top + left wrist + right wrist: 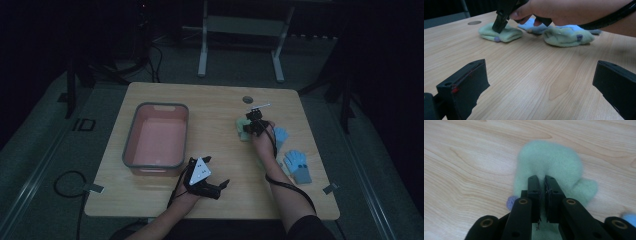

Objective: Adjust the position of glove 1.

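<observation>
A pale green fleece mitten (551,160) lies flat on the wooden table (215,100), with a small purple tag at its edge. My right gripper (542,178) points down into it, jaws shut together on a pinch of the fleece. In the high view that gripper (256,122) sits right of centre over the mitten (243,129). A second green mitten (566,37) lies beside the right forearm. My left gripper (216,171) rests near the front edge, its jaws wide open and nothing between them (540,87).
A pink bin with a grey rim (131,135) stands on the left half of the table. Two blue gloves (280,135) (298,166) lie to the right of the right hand. A round cable hole (248,99) sits near the far edge.
</observation>
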The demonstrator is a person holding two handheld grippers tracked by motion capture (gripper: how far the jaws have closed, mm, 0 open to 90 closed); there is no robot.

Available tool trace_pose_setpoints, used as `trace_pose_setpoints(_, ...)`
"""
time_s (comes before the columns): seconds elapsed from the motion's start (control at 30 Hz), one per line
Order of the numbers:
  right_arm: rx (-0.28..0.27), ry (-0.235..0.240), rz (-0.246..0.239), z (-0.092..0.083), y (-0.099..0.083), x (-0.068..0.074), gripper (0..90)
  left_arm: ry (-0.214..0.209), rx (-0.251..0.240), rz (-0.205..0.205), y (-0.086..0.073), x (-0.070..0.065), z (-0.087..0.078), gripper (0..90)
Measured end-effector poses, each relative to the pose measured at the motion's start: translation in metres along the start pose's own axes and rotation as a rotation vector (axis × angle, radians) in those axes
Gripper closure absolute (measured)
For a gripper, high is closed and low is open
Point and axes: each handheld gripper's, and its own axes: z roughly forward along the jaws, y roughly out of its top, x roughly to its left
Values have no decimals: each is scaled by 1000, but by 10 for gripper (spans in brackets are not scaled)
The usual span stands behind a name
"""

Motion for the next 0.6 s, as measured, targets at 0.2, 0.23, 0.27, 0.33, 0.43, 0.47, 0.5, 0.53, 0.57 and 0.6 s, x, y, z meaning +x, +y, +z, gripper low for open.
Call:
trace_pose_setpoints(0.2, -37, 20, -6, -27, 4, 3, 869, 1, 1, 5, 0, 0, 0, 1)
trace_pose_setpoints(0.23, -48, 23, -6, -34, 5, 4, 870, 1, 2, 6, 0, 0, 0, 1)
trace_pose_setpoints(0.27, -57, 25, -13, -40, 6, 6, 870, 1, 1, 5, 0, 0, 0, 1)
trace_pose_setpoints(0.33, -86, 30, -20, -54, 8, 10, 870, 1, 1, 4, 0, 0, 0, 1)
trace_pose_setpoints(0.43, -120, 34, -38, -75, 11, 17, 870, 2, 3, 4, 0, -1, 0, 1)
trace_pose_setpoints(0.47, -127, 31, -51, -83, 12, 20, 870, 3, 4, 6, 0, 0, 0, 1)
trace_pose_setpoints(0.5, -139, 29, -58, -90, 13, 23, 870, 2, 3, 7, 0, 0, 0, 1)
trace_pose_setpoints(0.53, -150, 30, -64, -97, 13, 26, 870, 2, 4, 5, 0, -1, 0, 1)
trace_pose_setpoints(0.57, -163, 26, -68, -105, 13, 29, 870, 3, 4, 8, 0, 0, 0, 1)
trace_pose_setpoints(0.6, -177, 27, -75, -112, 12, 32, 870, 4, 5, 7, 0, -1, 0, 1)
